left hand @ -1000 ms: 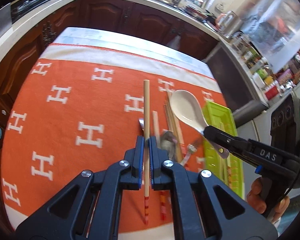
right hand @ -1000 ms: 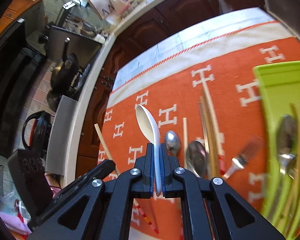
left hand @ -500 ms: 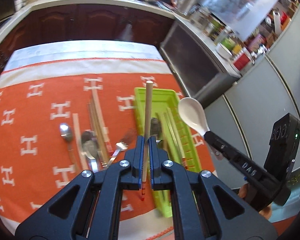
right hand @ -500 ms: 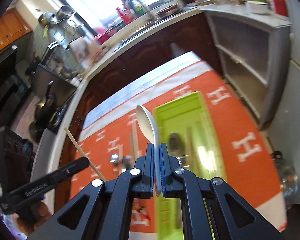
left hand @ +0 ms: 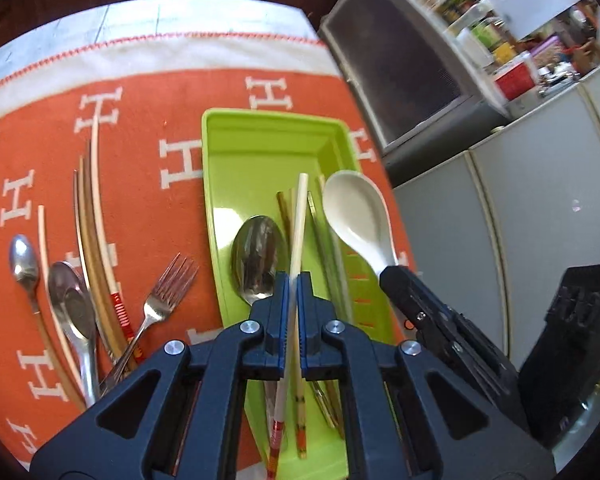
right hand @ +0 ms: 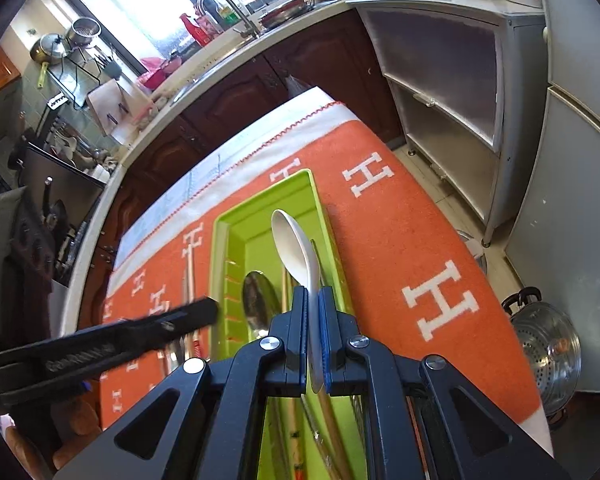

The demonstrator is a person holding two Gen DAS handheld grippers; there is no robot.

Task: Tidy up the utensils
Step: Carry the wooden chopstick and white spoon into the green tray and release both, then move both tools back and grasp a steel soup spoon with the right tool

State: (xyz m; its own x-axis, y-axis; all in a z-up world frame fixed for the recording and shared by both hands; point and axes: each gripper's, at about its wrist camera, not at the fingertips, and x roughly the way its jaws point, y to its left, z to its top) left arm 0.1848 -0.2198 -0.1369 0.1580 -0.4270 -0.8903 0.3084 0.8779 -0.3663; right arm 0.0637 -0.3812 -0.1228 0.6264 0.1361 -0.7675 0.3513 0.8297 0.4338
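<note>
Left gripper [left hand: 293,280] carried its chopstick [left hand: 298,216] over green tray [left hand: 260,120].

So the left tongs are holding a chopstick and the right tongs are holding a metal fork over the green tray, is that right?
Not quite. The right tongs hold a white ceramic spoon, not a metal fork; the right wrist view shows it. The fork lies on the orange cloth. The left tongs do hold a chopstick over the green tray.

Green tray [left hand: 220,184], near end hidden behind left gripper [left hand: 293,304], white spoon [left hand: 356,216] handle hidden in the other gripper's fingers [left hand: 404,292], loose cutlery left of tray, handles cut off behind gripper body, shelf jars beyond tray blurred
</note>
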